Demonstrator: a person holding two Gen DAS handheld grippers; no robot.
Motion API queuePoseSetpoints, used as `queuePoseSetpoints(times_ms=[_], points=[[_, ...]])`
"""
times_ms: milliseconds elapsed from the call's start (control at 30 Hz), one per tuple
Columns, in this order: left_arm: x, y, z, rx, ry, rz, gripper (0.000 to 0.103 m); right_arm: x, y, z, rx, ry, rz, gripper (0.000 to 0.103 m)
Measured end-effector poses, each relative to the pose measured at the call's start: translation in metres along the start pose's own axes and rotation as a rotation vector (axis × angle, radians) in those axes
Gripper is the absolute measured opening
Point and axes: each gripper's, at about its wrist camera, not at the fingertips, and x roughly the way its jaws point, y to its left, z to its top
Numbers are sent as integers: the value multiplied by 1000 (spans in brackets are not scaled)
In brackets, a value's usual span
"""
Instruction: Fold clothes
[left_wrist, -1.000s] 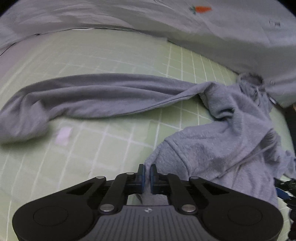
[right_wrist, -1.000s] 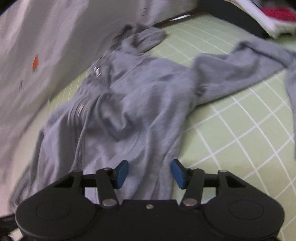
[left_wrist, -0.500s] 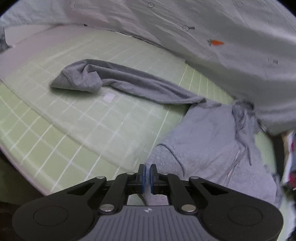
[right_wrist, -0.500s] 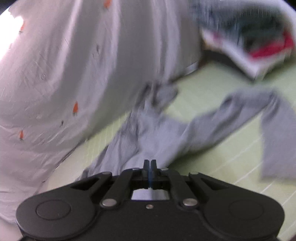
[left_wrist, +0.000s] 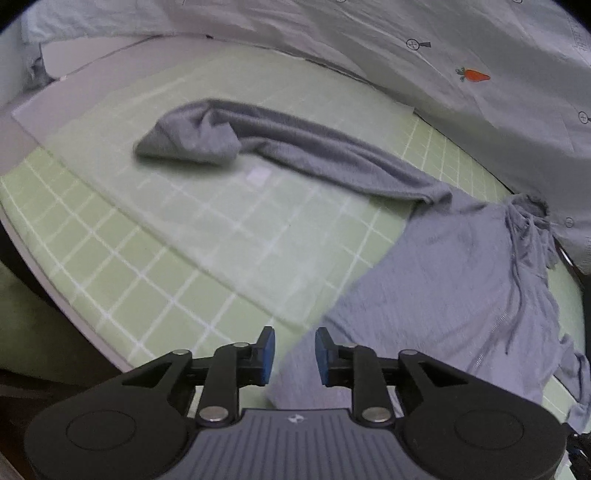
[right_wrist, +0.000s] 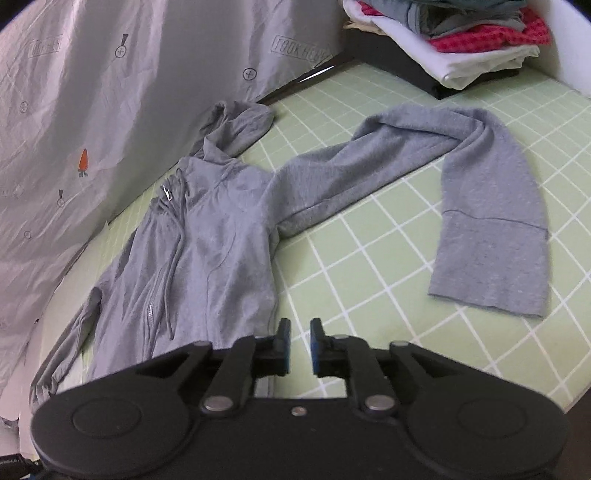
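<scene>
Hoodie (right_wrist: 207, 236) lies hem-toward-us on the green mat (right_wrist: 369, 280), its long axis running away from both grippers, left (left_wrist: 291, 354) and right (right_wrist: 298, 345), fingers apart and holding nothing

The left gripper (left_wrist: 291, 350) has a matte black body with two rounded lobes, each stamped with a shallow circular disc. Its grey centre plate is ribbed with lengthwise grooves and carries a small pale logo near the front edge. Black linkage bars run forward to two short fingers faced with blue pads (left_wrist: 266, 350). Four round silver screws mark the pivots. The right gripper (right_wrist: 298, 347) has the same black lobed shape, discs, linkage bars and blue pads (right_wrist: 283, 349), but its centre plate is smooth black with one small silver screw in the middle.
</scene>
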Motion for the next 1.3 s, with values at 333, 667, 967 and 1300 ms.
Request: queuePoseSetpoints(times_ms=[333, 667, 967, 1300], points=[[24, -29, 49, 112, -15, 11, 63, 21, 17, 22, -27, -56, -68, 85], [103, -86, 136, 270, 24, -56, 82, 80, 60, 91, -169, -108, -139, 103], [201, -159, 199, 514, 48, -150, 76, 160, 94, 142, -284, -46, -187, 97], [230, -183, 187, 738, 41, -219, 64, 201, 92, 157, -258, 47, -162, 26]])
